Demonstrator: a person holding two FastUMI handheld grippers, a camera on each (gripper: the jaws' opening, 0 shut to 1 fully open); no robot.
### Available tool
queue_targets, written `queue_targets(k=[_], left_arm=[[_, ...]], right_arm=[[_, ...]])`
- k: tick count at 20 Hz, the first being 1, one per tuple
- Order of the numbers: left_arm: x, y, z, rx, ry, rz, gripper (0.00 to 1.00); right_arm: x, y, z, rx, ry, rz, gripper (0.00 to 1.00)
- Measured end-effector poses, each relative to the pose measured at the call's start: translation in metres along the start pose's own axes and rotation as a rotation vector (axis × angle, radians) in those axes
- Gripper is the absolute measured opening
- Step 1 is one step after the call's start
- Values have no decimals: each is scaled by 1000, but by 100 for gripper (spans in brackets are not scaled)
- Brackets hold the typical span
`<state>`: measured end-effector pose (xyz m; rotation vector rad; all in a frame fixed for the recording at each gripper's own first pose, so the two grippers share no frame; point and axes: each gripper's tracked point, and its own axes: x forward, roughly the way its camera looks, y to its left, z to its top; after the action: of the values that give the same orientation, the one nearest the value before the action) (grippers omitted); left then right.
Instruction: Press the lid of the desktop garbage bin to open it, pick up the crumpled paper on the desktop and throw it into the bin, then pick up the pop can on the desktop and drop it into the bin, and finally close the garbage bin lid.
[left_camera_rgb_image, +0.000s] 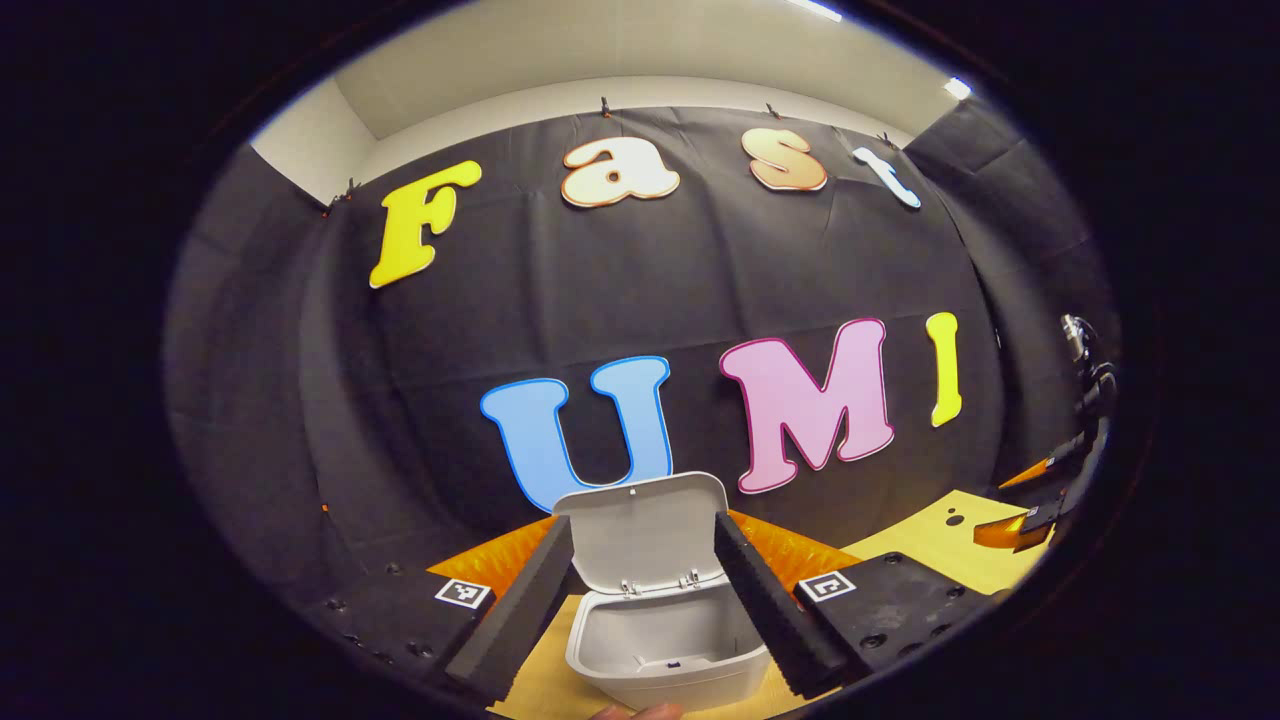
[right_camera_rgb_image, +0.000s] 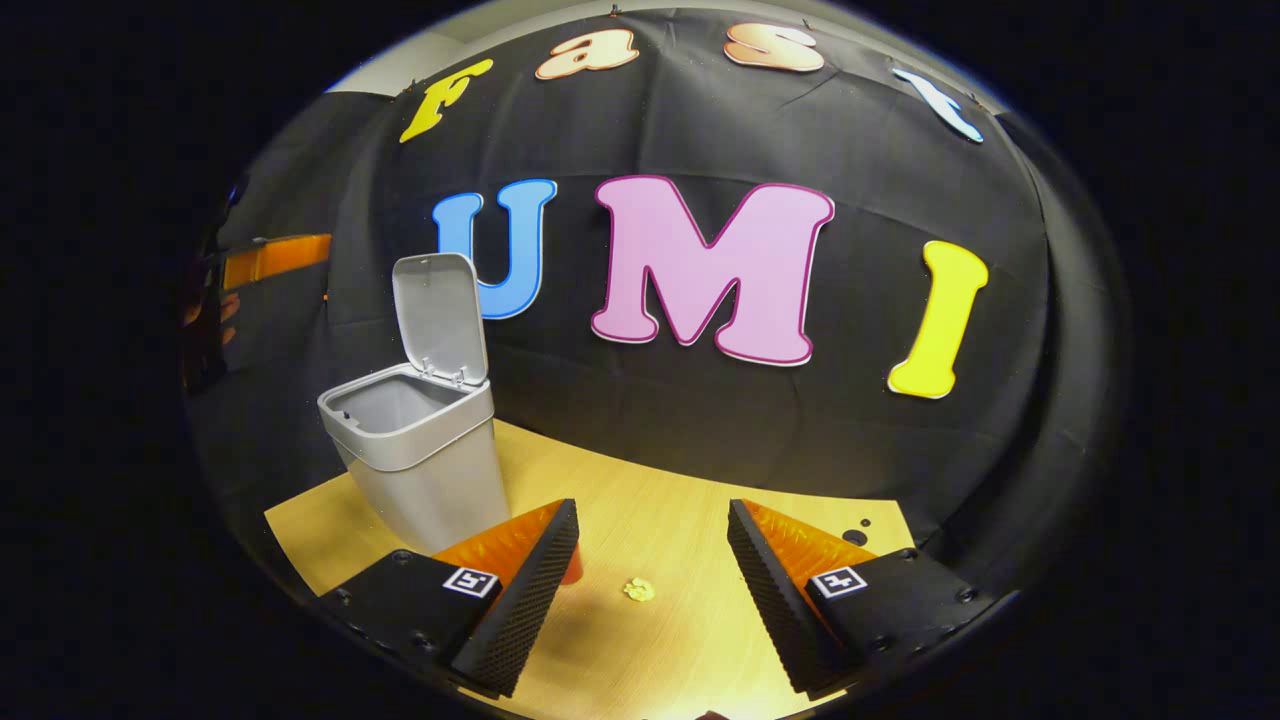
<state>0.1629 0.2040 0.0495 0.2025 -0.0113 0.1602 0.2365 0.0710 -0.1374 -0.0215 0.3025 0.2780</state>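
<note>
My left gripper (left_camera_rgb_image: 645, 610) sits nearest, its fingers spread wide with nothing between them, hanging just over the garbage bin (left_camera_rgb_image: 660, 650), whose open mouth lies right between the fingers. The lid (left_camera_rgb_image: 645, 530) stands upright behind the opening. At the far right edge of the left gripper view I can make out my right gripper (left_camera_rgb_image: 1050, 500) above the wooden table (left_camera_rgb_image: 930, 530).

My right gripper (right_camera_rgb_image: 650, 590) is also spread open and empty. In the right gripper view the crumpled paper (right_camera_rgb_image: 639, 590) lies on the table between its fingers, small and apart from both. The bin (right_camera_rgb_image: 420, 450) stands off to the left, lid (right_camera_rgb_image: 438, 315) up. Something orange-red (right_camera_rgb_image: 572, 572) peeks from behind the left finger; I cannot tell what.
</note>
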Motion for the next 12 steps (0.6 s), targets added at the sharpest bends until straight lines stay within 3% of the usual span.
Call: queue_targets(k=[7, 10, 11, 12], left_arm=[[-62, -4, -10, -115, 52, 8, 96], [-80, -6, -12, -176, 67, 21, 96], [-87, -4, -14, -171, 74, 38, 96], [-92, -2, -14, -161, 78, 55, 97]], right_arm=[[54, 4, -38, -22, 129, 47, 96], [94, -4, -84, -48, 225, 50, 97], [103, -9, -104, -42, 278, 48, 100], [114, -10, -123, -24, 333, 60, 97]])
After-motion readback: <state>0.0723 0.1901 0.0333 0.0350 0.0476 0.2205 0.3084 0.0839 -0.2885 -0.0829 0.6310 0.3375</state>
